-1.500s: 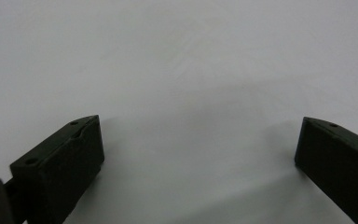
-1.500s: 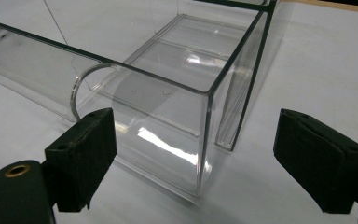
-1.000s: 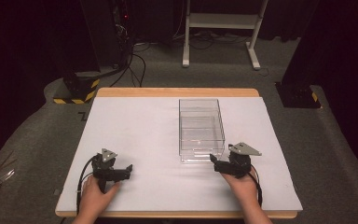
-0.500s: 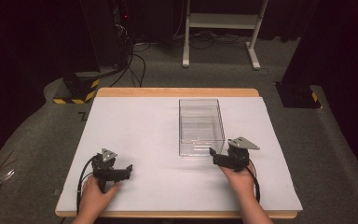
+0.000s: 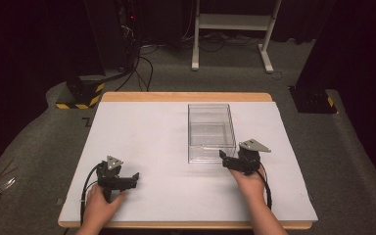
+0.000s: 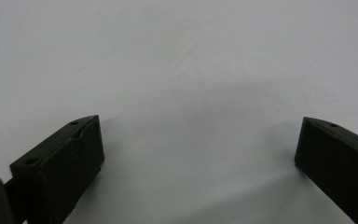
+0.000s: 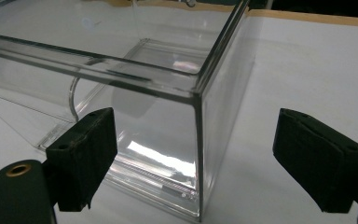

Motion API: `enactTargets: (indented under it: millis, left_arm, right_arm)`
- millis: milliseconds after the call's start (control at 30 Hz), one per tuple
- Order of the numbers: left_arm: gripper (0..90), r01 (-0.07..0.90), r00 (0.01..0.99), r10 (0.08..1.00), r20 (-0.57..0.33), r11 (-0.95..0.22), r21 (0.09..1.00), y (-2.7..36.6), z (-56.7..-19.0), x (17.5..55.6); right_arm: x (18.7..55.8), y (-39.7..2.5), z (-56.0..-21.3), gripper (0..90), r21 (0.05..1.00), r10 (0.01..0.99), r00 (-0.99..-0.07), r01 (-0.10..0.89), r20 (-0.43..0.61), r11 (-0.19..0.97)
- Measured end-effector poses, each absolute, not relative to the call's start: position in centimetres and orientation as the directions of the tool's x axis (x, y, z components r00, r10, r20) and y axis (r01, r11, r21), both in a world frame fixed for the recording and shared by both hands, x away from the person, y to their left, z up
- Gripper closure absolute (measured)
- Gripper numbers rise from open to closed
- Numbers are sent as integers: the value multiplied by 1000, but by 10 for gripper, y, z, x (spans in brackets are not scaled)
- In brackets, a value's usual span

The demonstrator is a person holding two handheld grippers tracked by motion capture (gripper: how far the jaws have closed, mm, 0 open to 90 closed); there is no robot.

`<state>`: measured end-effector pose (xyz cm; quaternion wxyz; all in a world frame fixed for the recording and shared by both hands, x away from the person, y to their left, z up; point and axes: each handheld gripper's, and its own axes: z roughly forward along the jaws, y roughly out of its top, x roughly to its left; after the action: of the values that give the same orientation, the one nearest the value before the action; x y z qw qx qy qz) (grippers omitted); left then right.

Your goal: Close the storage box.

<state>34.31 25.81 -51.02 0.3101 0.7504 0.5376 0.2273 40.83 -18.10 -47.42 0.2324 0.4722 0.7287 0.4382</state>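
- Two grippers on the white sheet (image 5: pixel 152 142) in the high view, each held by a hand from the near edge; clear box (image 5: pixel 210 131) ahead of the right gripper (image 5: pixel 225 159), just off its jaw tips, whether touching cannot be told from here. Left gripper (image 5: pixel 129 180) well apart from the box, low on the sheet, jaws pointing toward the right gripper's side. Grey plate on top of each, black cable trailing back along each wrist. Wooden table edge (image 5: pixel 186 97) past the far side of the box; dark floor, cables and a white stand beyond.
- Seen along the left gripper (image 6: pixel 198 140): jaws spread wide, released, holding nothing. Bare white sheet (image 6: pixel 182 60) between and beyond the tips, with their faint shadows on it.
- Seen along the right gripper (image 7: pixel 193 154): jaws wide apart, released, nothing clamped. Near corner of the box (image 7: pixel 168 107) straight ahead between the two jaws, its upright edge roughly midway. One jaw in front of the box's near wall, the other out beside its side wall over bare sheet (image 7: pixel 307 60). Neither jaw seen to press on the plastic. Box upright, open at the top, empty. Strip of wooden table edge (image 7: pixel 307 17) far beyond.
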Motion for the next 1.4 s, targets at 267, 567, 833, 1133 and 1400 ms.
enactTargets:
  millis: [267,567,833,1133,1400]
  left_arm:
    - [14,666,318,948,7,-229,710,258,-510,343]
    - [14,666,318,948,7,-229,710,258,-510,343]
    - [14,666,319,948,8,-230,710,258,-510,343]
    - [14,665,319,948,10,-232,710,258,-510,343]
    - [14,665,319,948,9,-231,710,258,-510,343]
  right_arm:
    - [417,-180,-475,135,857,897,-434,489,80,160]
    - [418,-179,-475,131,855,893,-442,490,77,169]
    - [418,-179,-475,133,855,893,-444,489,75,171]
    - [413,-181,-472,144,852,887,-457,490,71,185]
    - [401,-188,-469,144,861,880,-469,474,70,184]
